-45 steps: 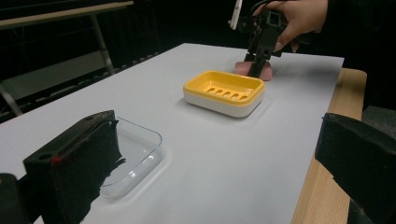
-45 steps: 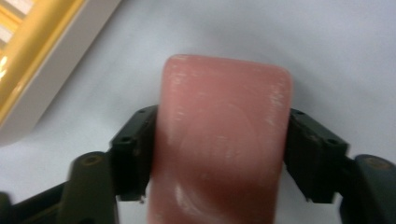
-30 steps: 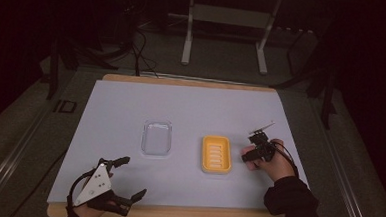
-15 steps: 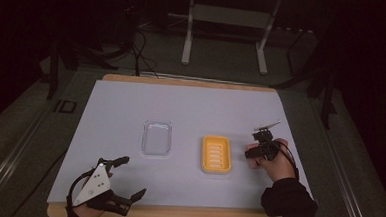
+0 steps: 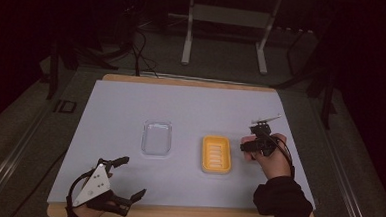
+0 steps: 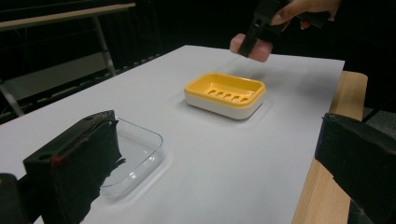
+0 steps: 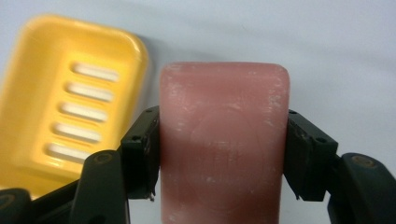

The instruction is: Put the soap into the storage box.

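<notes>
Take the soap dish (image 5: pixel 216 154) as your mark: the clear tray (image 5: pixel 157 137) lies just to its left on the same sheet (image 5: pixel 191 108), your right gripper (image 5: pixel 257 142) holds the soap bar (image 7: pixel 224 144) just to its right, and your left gripper (image 5: pixel 122 182) sits well nearer you, leftward.

A white sheet (image 5: pixel 191 108) covers a wooden table (image 5: pixel 182 81). On it, a clear rectangular plastic tray (image 5: pixel 157 137) lies near a yellow slotted soap dish (image 5: pixel 216 154). Just beside the dish, the right gripper (image 5: pixel 257 142) hovers. The left gripper (image 5: pixel 130 178), jaws apart, rests at the near edge.
</notes>
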Demonstrator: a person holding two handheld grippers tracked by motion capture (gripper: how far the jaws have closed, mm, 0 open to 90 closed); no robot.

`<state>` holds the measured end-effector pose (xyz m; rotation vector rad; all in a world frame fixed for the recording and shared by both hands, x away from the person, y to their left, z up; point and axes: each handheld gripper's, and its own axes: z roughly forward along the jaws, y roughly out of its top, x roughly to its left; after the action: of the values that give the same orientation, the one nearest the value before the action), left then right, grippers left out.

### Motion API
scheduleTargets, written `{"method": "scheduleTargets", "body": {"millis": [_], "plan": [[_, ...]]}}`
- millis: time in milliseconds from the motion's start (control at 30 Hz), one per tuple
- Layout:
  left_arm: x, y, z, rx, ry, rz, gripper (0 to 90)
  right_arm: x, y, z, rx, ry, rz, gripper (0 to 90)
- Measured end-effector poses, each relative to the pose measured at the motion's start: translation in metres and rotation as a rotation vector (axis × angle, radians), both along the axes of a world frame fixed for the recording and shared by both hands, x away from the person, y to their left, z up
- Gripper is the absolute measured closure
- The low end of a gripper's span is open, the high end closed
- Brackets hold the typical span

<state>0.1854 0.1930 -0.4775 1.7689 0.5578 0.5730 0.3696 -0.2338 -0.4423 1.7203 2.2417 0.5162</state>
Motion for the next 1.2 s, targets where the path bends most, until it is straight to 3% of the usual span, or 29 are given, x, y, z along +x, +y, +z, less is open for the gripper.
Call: {"method": "scheduleTargets", "body": {"millis": [367, 667, 1033, 1200], "plan": [[-0.001, 0.0, 0.001, -0.005, -0.007, 0.001, 0.6, -0.007, 0.035, 0.023, 0.068, -0.074, 0.023, 37.8], [-0.001, 0.0, 0.001, 0.0, -0.008, -0.004, 0.6, -0.013, 0.06, 0.023, 0.14, -0.105, 0.02, 37.8], [-0.002, 0.0, 0.001, 0.002, -0.01, -0.007, 0.6, -0.02, 0.082, 0.003, 0.164, -0.08, 0.019, 37.8], [-0.002, 0.0, 0.001, 0.004, -0.011, -0.009, 0.6, -0.022, 0.085, -0.011, 0.202, -0.053, 0.003, 37.8]]}}
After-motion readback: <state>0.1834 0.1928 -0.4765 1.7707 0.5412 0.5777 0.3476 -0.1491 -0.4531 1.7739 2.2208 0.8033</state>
